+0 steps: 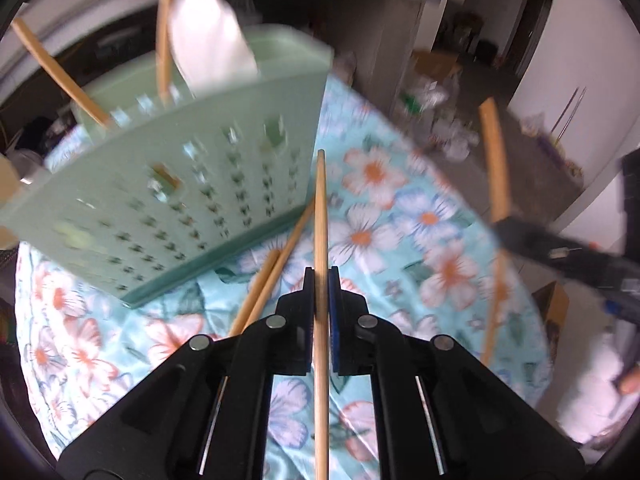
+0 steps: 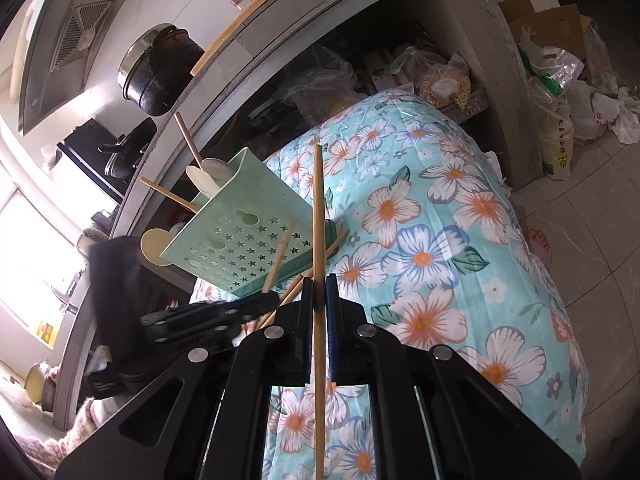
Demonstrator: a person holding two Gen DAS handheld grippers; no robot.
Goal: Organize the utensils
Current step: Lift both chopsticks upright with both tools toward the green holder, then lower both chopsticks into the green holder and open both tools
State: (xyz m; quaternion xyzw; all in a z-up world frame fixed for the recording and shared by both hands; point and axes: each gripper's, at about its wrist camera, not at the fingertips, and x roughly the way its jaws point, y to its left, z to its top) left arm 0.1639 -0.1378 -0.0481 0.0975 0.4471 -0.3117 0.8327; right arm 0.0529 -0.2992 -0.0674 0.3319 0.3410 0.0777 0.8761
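2 tongs, each clamped on 1 chopstick. Left tongs (image 1: 321,280) grip left chopstick (image 1: 321,216), tip near green holder (image 1: 192,184). Right tongs (image 2: 319,286) grip right chopstick (image 2: 318,208), which crosses in front of holder corner. Holder stands on floral-cloth surface (image 2: 440,220); holds 2 chopsticks (image 1: 163,28) and white spoon (image 1: 208,48). 2 loose chopsticks (image 1: 272,272) lie at holder base.

One pale green perforated plastic utensil caddy (image 2: 240,240). Two white plastic spoons (image 2: 212,178) in it. Wooden chopsticks: two standing in caddy (image 2: 188,140), two lying on floral cloth (image 1: 272,276), one per black claw (image 1: 320,276) (image 2: 319,280); six total, probably, since blur hides some.
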